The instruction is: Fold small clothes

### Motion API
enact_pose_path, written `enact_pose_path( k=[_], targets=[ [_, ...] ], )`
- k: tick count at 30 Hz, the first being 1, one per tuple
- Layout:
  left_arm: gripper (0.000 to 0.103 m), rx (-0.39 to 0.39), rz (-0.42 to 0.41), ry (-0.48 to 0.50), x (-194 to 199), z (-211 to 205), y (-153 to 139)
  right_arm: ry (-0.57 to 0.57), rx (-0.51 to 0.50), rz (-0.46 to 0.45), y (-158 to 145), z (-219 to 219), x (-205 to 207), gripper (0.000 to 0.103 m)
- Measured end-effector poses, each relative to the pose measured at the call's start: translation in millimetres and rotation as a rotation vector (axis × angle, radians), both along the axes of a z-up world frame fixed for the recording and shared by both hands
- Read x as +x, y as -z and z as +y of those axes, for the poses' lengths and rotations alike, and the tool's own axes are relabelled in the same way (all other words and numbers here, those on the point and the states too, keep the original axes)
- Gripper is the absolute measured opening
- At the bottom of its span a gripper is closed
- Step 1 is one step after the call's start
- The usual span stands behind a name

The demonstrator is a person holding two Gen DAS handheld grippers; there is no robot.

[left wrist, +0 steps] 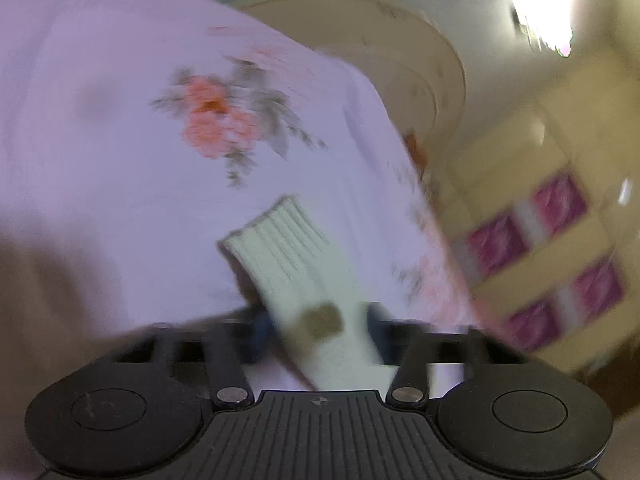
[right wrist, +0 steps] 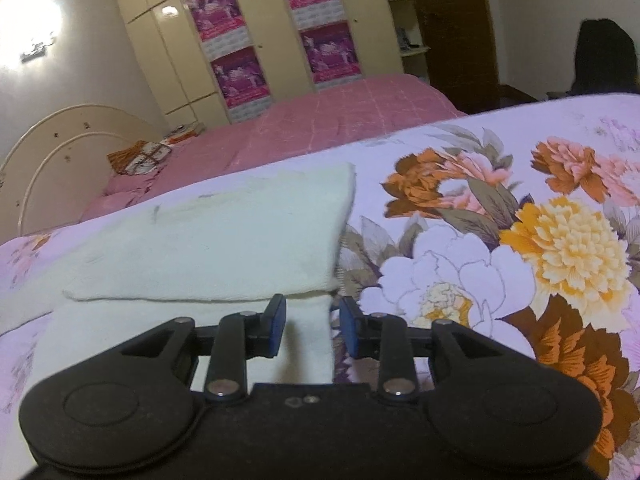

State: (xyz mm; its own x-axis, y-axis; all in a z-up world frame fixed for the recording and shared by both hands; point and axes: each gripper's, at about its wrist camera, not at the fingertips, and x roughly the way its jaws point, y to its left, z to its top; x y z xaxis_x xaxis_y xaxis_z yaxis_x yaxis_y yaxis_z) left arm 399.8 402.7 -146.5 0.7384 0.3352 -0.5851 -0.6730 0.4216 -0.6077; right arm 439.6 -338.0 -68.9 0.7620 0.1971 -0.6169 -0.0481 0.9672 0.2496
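While L gripper point(left wrist: 316, 322) pinches sock point(left wrist: 296, 256), R gripper point(right wrist: 312, 326) ajar over cloth point(right wrist: 224, 240)

A home bedroom: floral bedsheet point(right wrist: 520, 200), pink-quilted bed point(right wrist: 340, 120), cream wardrobe point(right wrist: 256, 20).

Left tool point(left wrist: 316, 326): jaws clamped tight on a pale ribbed sock point(left wrist: 292, 252), pitched downward, view motion-blurred. Right tool point(right wrist: 313, 326): jaws partly apart, blue pads point(right wrist: 277, 322) straddling a cloth edge without visibly pressing, also angled down, sharp and steady.
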Motion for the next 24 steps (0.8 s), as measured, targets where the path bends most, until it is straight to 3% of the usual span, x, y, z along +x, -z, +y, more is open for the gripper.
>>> enact_pose_path(
  k=[3, 6, 8, 15, 18, 24],
  targets=[
    [0.002, 0.081, 0.058, 0.104, 14.9, -7.7, -9.5, 0.039, 0.02, 0.017, 7.1, -6.0, 8.0, 0.03],
    [0.002, 0.137, -0.01, 0.185, 23.4, -31.5, -24.2, 0.07, 0.016, 0.021, 12.0, -10.1, 14.8, 0.03],
    [0.002, 0.194, -0.03, 0.289, 36.8, -61.3, -32.5, 0.093, -0.001, 0.017, 14.1, -11.7, 20.2, 0.029],
    [0.002, 0.347, -0.044, 0.687, 96.7, -223.8, -50.0, 0.123, 0.01, 0.007, 13.3, -12.0, 28.8, 0.029],
    [0.002, 0.361, -0.031, 0.797, 115.2, -284.6, -47.9, 0.108, 0.008, -0.005, 9.8, -9.4, 25.9, 0.029],
    [0.002, 0.478, 0.044, 0.96, 135.3, -389.8, -44.2, 0.109, 0.022, -0.027, 1.6, -18.4, 19.2, 0.029]
  ],
)
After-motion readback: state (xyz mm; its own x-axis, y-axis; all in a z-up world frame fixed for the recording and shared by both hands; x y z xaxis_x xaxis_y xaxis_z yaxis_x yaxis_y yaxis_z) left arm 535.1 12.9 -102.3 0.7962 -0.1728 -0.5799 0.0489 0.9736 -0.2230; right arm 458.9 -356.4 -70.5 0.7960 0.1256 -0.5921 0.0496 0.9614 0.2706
